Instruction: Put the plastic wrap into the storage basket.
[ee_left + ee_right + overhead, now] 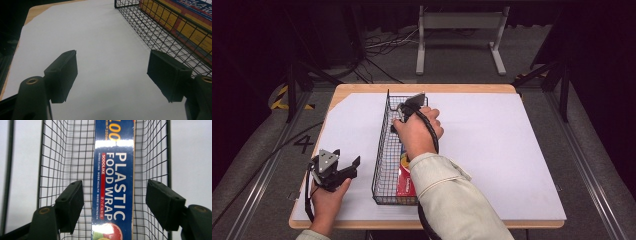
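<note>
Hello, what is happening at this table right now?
A person holds a gripper in each hand at a table covered with white paper. The right gripper is over a long wire basket, its jaws open and apart from the plastic food wrap box that lies lengthwise inside. The left gripper is beside the basket, over the white paper, open and empty.

Inside the wire basket (pixel 152 157) you see a blue box (pixel 113 182) printed "PLASTIC FOOD WRAP", "SODOLIKE" on red, "100" in yellow. Left of the basket, the floor (pixel 272 150) bears a "4" (pixel 304 144).
</note>
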